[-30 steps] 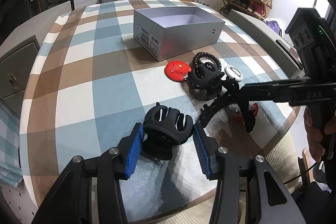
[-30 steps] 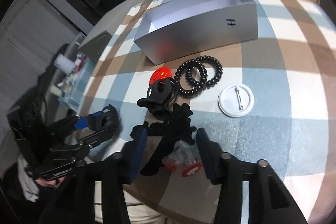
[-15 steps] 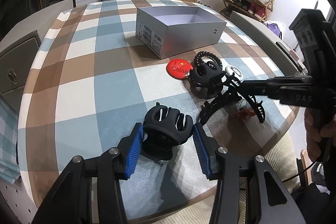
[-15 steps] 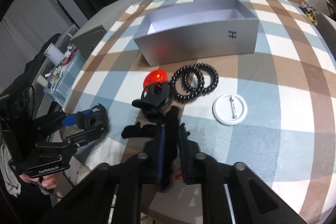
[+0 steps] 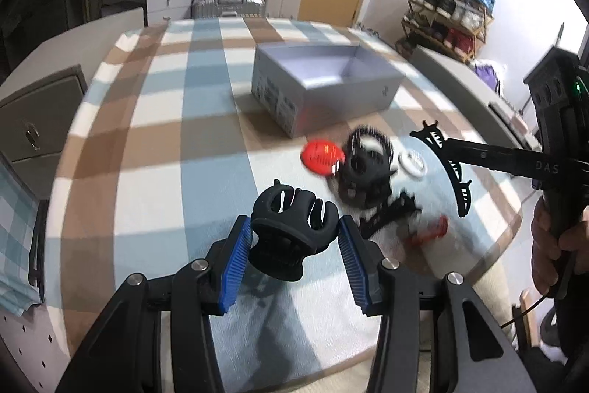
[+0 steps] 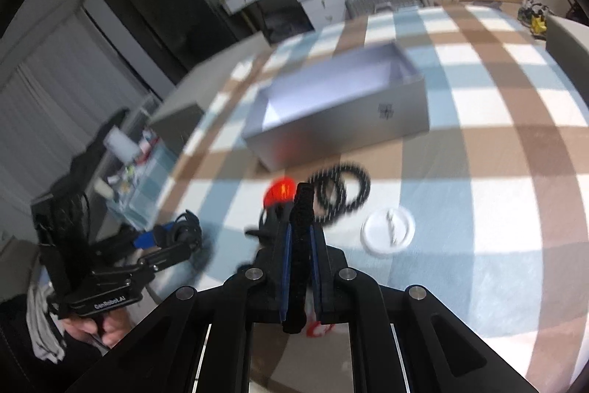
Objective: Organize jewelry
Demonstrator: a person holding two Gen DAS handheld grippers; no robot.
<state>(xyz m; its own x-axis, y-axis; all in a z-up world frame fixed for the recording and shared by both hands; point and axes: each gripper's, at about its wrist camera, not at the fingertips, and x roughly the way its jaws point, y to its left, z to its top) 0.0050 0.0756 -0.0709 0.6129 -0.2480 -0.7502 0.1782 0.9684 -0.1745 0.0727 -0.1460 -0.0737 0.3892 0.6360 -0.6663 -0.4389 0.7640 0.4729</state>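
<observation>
Two black hair clips are held. One, a long curved toothed clip (image 5: 455, 177), is pinched between the pressed-together fingers of the right hand-held gripper (image 6: 299, 242); its jaws have just closed on it and lifted it off the checked desk (image 5: 154, 172). A chunky claw clip (image 5: 292, 231) is pinched in the left hand-held gripper (image 5: 294, 245). Behind, an open grey box (image 5: 324, 91) waits, seemingly the destination. A red badge (image 5: 322, 157), beaded bracelets (image 6: 340, 190) and white pin badge (image 6: 388, 232) remain outside.
</observation>
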